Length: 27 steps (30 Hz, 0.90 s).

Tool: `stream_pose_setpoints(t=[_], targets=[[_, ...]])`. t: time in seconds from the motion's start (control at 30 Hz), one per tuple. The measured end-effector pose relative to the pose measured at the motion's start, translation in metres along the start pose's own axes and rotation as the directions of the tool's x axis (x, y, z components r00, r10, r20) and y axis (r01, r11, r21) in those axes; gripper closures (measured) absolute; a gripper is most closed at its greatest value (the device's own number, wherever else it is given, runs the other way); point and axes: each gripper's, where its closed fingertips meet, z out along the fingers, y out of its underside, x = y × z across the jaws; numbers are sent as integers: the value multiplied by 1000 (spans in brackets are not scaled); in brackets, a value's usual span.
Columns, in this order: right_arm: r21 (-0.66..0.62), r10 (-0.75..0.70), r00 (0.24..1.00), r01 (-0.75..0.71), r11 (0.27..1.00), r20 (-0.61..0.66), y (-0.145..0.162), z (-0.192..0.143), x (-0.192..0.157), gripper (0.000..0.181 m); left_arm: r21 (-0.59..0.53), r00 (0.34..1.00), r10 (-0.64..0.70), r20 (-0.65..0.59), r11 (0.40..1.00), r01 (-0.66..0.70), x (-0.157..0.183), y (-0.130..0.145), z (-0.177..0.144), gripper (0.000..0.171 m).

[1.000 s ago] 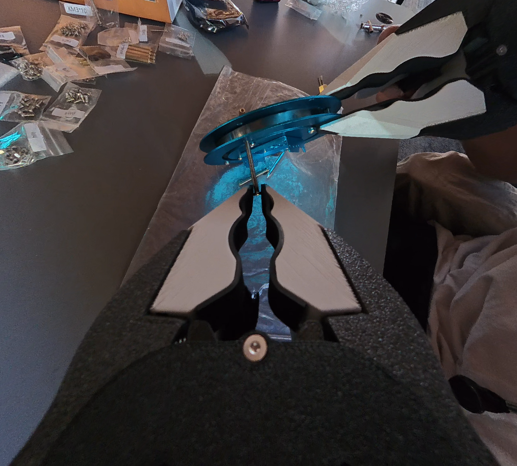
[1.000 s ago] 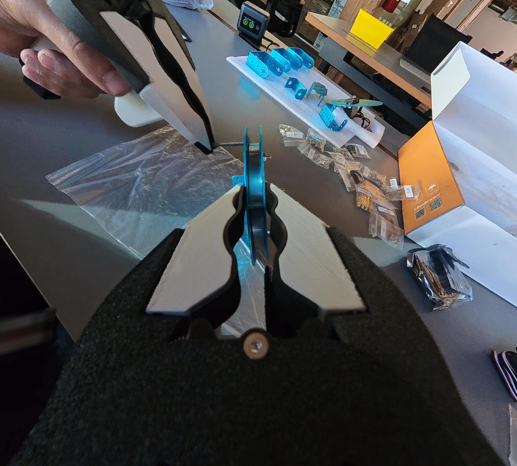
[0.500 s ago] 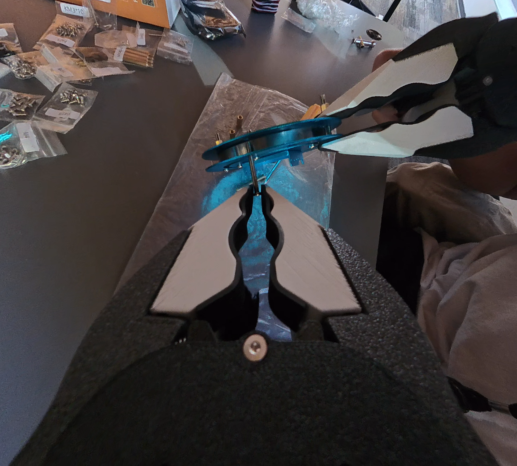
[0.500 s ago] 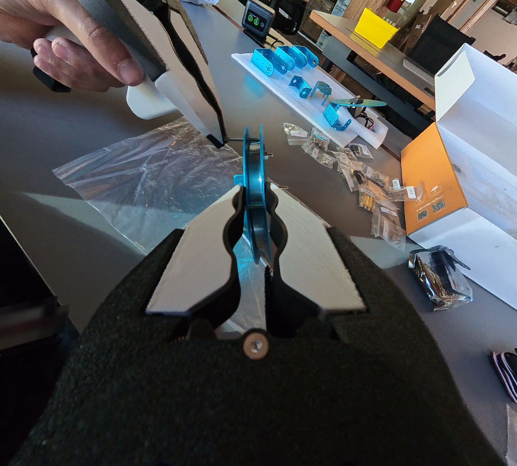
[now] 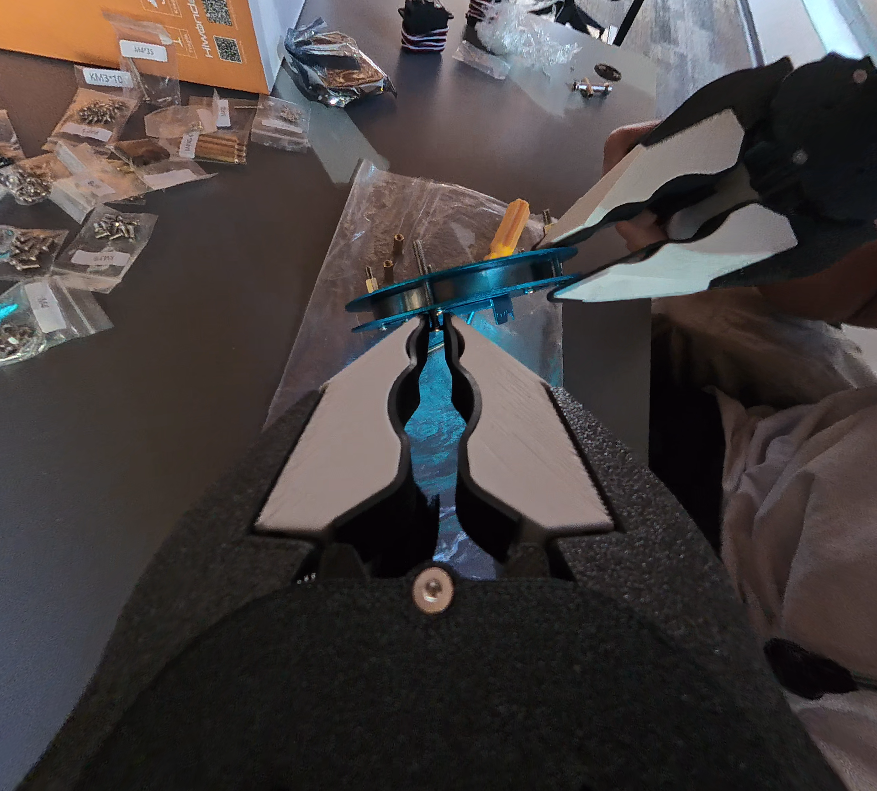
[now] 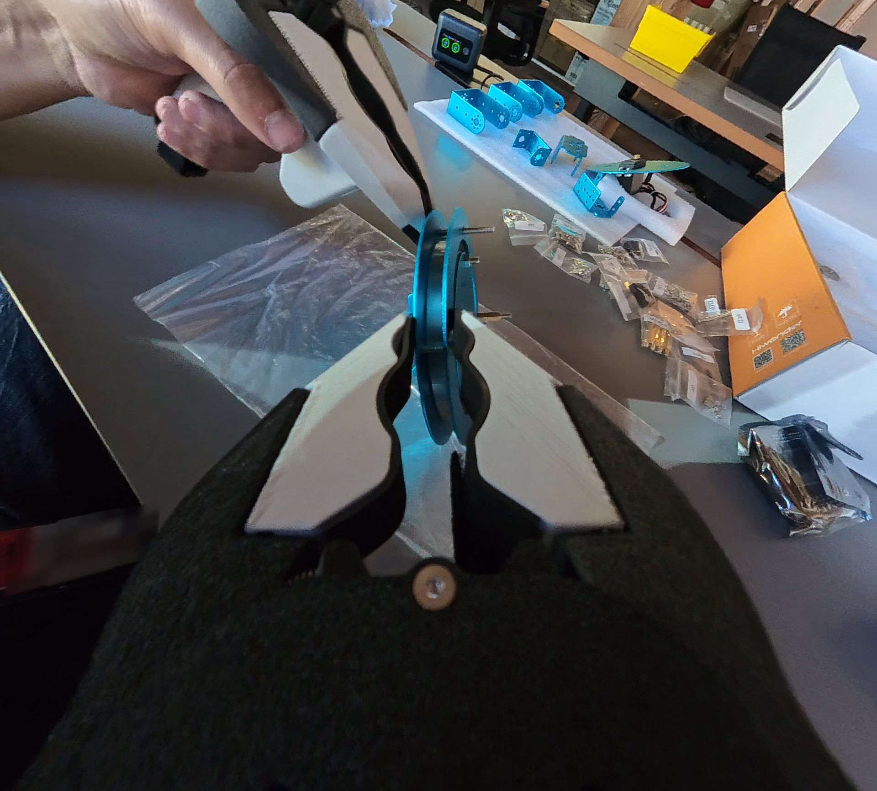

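Closing in: left claw now hard against the blue discs

Left gripper [image 5: 434, 327] pinched almost shut on the head of a long screw [image 5: 421, 258]; a second ago bare shaft showed between its tips and the blue disc pair [image 5: 455, 286], now the tips touch the lower disc and the threaded end stands out on the far face; right gripper [image 6: 434, 325] clamped on the discs' rim, held in the air above the clear flat bag [image 5: 427, 208]; on that bag, not in it: a yellow-handled screwdriver [image 5: 508, 227] and brass standoffs [image 5: 387, 267]; left, small zip bags [image 5: 109, 231] hold screws; orange-and-white box [image 6: 778, 284] open, contents hidden; white foam tray [image 6: 536, 179] carries blue brackets [image 6: 479, 110]; far yellow bin [image 6: 669, 37], contents unseen
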Motion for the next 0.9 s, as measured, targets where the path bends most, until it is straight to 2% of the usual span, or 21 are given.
stream_pose_setpoints(t=[0.07, 0.13, 0.23, 0.3, 0.37, 0.47, 0.63, 0.73, 0.77, 0.9], targets=[[13, -2, 998, 2, 1000, 60, -6, -4, -5, 166, -25, 999, 35, 4, 999, -35, -1, 1, 0, 166], [97, 33, 988, -48, 994, 153, -31, -21, -6, 166, -52, 998, 61, 12, 997, -60, -4, 3, 0, 167], [153, 74, 959, -119, 981, 272, -60, -34, 18, 167, -76, 997, 81, 3, 994, -80, -8, 4, 2, 166], [89, 105, 916, -150, 985, 387, -50, -19, 31, 166, -86, 995, 99, -19, 991, -101, -8, 3, 2, 166], [-28, 171, 850, -181, 983, 497, -24, 8, 40, 162, -93, 990, 132, -40, 986, -135, -7, 1, 3, 166], [-90, 264, 737, -267, 959, 623, -11, 33, 43, 163, -110, 983, 171, -72, 978, -178, -4, -3, 5, 166], [-111, 279, 587, -305, 946, 760, -17, 34, 34, 164, -128, 973, 208, -99, 967, -219, -2, -11, 10, 166], [-111, 288, 567, -326, 939, 772, -18, 36, 38, 169, -137, 966, 230, -120, 960, -245, 0, -16, 13, 166], [-118, 289, 550, -325, 938, 783, -17, 34, 37, 177, -141, 964, 238, -122, 957, -254, 0, -18, 15, 166], [-99, 271, 540, -325, 941, 797, -14, 29, 41, 179, -134, 956, 267, -121, 950, -283, 0, -23, 20, 166]])
